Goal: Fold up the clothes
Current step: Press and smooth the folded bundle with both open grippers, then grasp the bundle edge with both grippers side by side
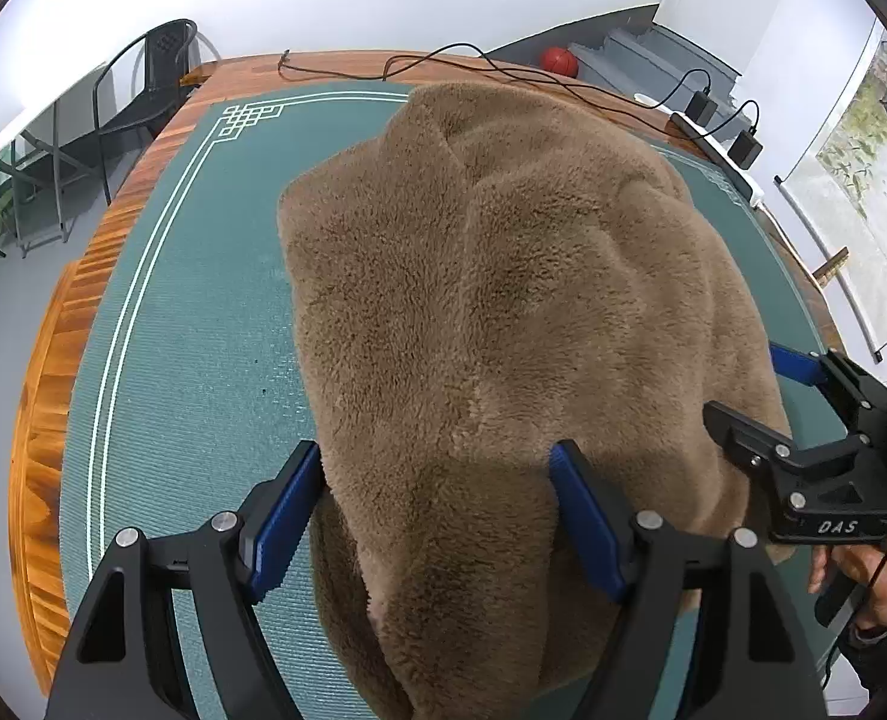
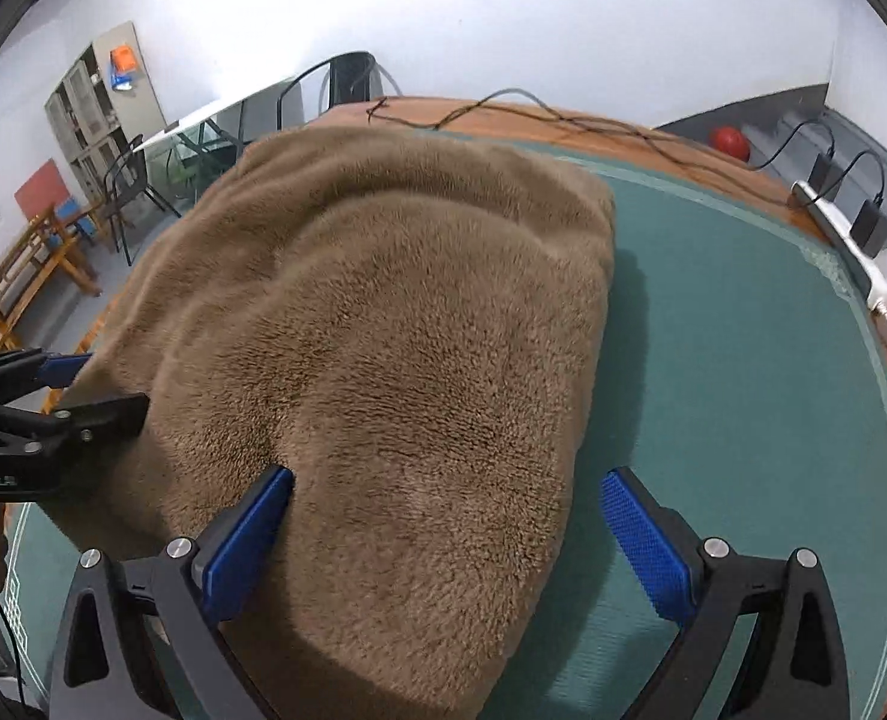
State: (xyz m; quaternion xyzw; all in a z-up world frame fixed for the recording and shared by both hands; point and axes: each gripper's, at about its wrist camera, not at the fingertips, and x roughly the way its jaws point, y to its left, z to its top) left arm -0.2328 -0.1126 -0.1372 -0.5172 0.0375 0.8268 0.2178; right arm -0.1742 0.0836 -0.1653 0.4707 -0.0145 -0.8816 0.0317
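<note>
A brown fleece garment (image 1: 491, 312) lies bunched on the green mat (image 1: 203, 330), and it fills the middle of the right wrist view too (image 2: 395, 330). My left gripper (image 1: 437, 456) stands wide over the garment's near end; its left pad (image 1: 287, 516) sits at the fleece edge and its right pad (image 1: 581, 516) is sunk in the pile. My right gripper (image 2: 446, 477) is open over the garment's right edge, one pad (image 2: 251, 534) in the fleece and the other (image 2: 647, 540) over bare mat. Each gripper shows at the side of the other's view (image 1: 761, 396) (image 2: 101, 387).
The mat covers a wooden table (image 1: 47, 396). Black cables (image 1: 503, 69), a white power strip (image 2: 851, 240) and chargers (image 1: 743, 147) lie along the far edge. A hand (image 1: 863, 576) holds the right gripper. Chairs (image 1: 143, 90) and a red ball (image 1: 559, 62) stand beyond the table.
</note>
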